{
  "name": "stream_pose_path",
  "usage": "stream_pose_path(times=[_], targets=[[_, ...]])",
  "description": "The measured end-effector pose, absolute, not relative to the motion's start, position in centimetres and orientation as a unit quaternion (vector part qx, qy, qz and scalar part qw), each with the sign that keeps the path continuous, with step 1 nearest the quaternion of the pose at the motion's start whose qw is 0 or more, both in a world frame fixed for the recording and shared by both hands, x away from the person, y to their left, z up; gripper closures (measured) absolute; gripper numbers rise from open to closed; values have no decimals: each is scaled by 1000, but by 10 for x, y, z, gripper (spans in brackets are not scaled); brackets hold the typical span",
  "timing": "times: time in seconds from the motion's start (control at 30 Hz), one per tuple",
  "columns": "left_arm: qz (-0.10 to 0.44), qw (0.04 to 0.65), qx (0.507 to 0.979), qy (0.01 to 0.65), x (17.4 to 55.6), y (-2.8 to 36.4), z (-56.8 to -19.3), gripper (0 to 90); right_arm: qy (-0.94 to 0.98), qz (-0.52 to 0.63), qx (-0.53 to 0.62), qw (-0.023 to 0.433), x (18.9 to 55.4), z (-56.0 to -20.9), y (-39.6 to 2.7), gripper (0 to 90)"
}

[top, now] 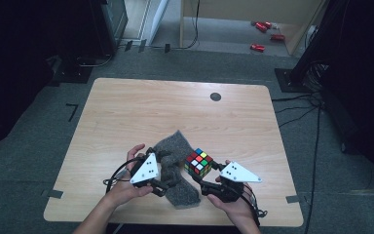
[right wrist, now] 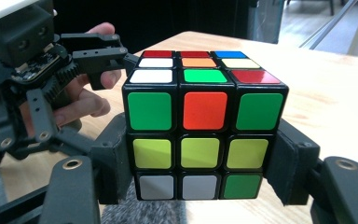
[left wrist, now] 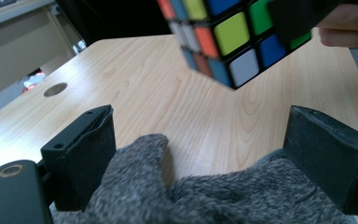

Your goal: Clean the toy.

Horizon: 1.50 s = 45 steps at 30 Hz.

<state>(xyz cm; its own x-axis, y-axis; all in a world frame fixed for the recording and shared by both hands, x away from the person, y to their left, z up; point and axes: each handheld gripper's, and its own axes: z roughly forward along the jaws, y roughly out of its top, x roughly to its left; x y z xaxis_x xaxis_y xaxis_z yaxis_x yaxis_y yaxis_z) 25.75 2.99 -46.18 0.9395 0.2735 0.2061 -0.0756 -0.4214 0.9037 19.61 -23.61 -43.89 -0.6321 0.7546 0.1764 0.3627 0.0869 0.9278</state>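
The table (top: 126,107) is lying mostly bare: its far half and both side margins are offering open room, with a small dark round disc (top: 215,96) sitting near the far edge. All work is crowding toward the near edge, where the person's forearms are coming in.

Going left to right in the high view, the left hand (top: 126,187) is gripping the left gripper (top: 168,168) low over the table, its grey three-cornered plate facing up and its jaws pointing toward the table's middle. The jaws are standing wide apart, and the grey fuzzy cloth (top: 175,170) is lying between them (in the left gripper view its pile is reaching up against the inner face of the left-hand jaw, while the other jaw is standing clear of it, so nothing is pinched). The cloth is resting crumpled on the table between the two hands, one end reaching toward the near edge.

Just right of the cloth, the colour cube (top: 198,163) is sitting clamped in the right gripper (right wrist: 200,172), its jaws pressing on two opposite sides. In the left gripper view the cube is hanging clear above the wood. The right hand (top: 236,204) is holding its gripper close to the near edge, angled toward the other gripper.
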Motion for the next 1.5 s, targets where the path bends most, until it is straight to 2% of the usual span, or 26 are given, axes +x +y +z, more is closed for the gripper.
stream_pose_path(times=[0.23,0.47,0.53,0.83,1.17,1.3,1.5], targets=[[157,532,831,44,252,24,-462,92,732,548,371,158,195,-442,-230,347],[99,549,829,44,258,37,-460,99,767,542,305,158,191,-449,-223,346],[90,547,831,46,260,40,-459,159,772,542,294,157,191,-452,-224,346],[6,590,805,67,268,55,-451,165,777,560,255,133,195,-459,-232,346],[-27,590,806,31,262,50,-452,213,793,561,211,105,192,-462,-224,346],[-28,594,804,10,260,48,-452,259,798,560,201,96,192,-463,-222,346],[-36,593,804,-13,257,45,-455,279,806,556,184,88,191,-464,-219,346]])
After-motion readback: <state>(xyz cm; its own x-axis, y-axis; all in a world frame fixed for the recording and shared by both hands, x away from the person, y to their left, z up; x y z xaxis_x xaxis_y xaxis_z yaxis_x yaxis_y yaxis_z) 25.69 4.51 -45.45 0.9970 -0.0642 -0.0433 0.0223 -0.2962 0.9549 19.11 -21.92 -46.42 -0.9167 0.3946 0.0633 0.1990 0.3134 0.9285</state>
